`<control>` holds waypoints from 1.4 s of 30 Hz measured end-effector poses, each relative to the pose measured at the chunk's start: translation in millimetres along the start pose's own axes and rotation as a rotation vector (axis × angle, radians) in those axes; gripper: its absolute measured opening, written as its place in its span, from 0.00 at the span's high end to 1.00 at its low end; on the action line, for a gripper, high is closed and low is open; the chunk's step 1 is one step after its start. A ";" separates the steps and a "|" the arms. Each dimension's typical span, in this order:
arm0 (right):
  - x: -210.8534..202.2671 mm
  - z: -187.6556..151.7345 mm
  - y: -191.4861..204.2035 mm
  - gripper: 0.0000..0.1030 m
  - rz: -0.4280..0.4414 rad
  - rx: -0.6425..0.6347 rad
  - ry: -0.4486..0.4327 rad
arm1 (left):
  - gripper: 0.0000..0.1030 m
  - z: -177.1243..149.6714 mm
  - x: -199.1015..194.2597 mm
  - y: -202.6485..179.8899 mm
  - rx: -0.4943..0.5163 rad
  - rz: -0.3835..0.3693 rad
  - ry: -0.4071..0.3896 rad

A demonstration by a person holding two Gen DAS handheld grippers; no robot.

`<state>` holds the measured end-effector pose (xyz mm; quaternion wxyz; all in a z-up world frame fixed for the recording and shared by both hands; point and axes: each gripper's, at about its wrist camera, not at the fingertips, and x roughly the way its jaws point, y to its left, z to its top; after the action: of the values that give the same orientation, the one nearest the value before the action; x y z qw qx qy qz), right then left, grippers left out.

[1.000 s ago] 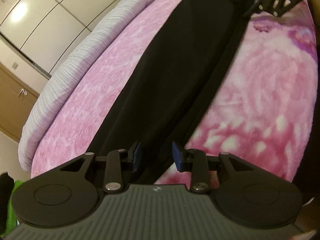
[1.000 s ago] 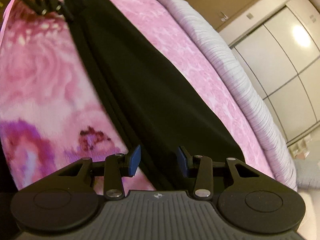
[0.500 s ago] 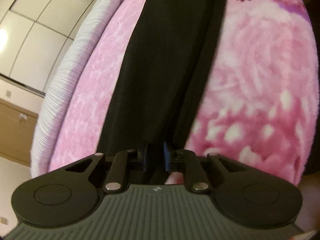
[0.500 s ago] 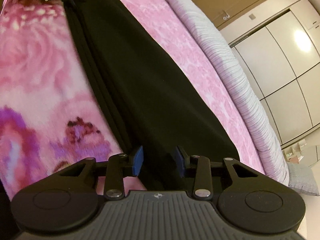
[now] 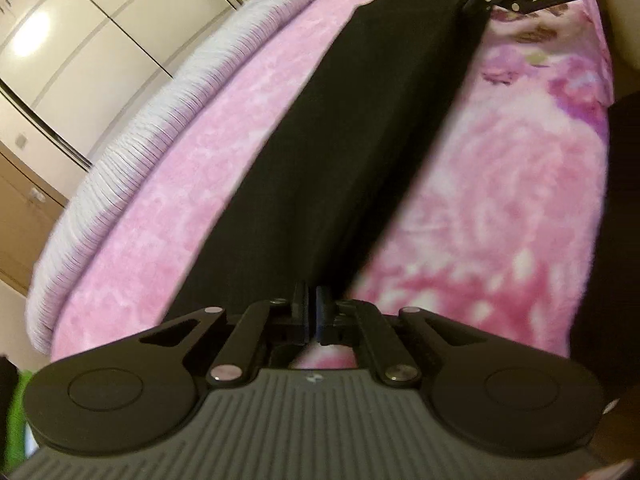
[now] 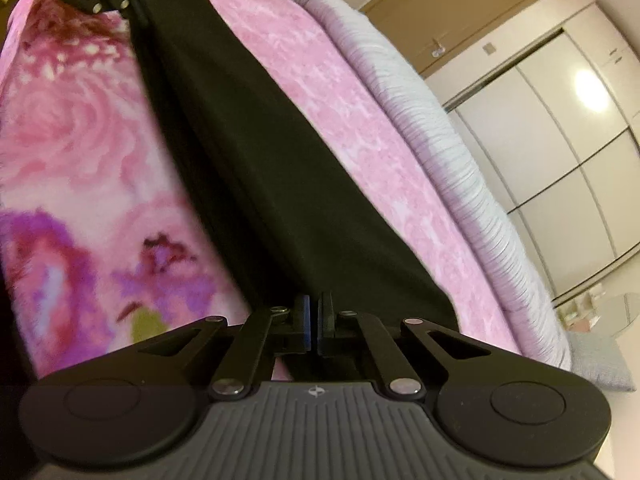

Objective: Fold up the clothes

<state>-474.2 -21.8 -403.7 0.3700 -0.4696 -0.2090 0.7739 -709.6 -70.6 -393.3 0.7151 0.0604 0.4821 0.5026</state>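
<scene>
The left gripper (image 5: 312, 312) and the right gripper (image 6: 313, 322) have both just been closing and now pinch opposite ends of the long black garment (image 5: 352, 152), which stretches ahead of each claw across the pink blanket (image 5: 500, 200). I judge the grasp made; next calls for lifting both ends together and bringing one end over to the other. No readable writing or brand shows, only a small emblem on each gripper body

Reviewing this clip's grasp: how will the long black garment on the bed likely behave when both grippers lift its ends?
The black garment lies flat in a long strip on the pink blanket, so it is probably floppy and will sag in the middle. The left gripper and right gripper pinch thin cloth edges, which might slip.
</scene>
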 end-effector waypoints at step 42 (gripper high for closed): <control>-39.4 -260.4 -176.8 0.79 -0.156 1.758 -0.071 | 0.78 114.0 70.5 -7.4 -0.662 -0.286 -0.104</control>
<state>-166.8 54.6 -385.3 0.6423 0.0246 0.4192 0.6412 -617.1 26.0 -381.7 0.7825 -0.2169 0.2600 0.5225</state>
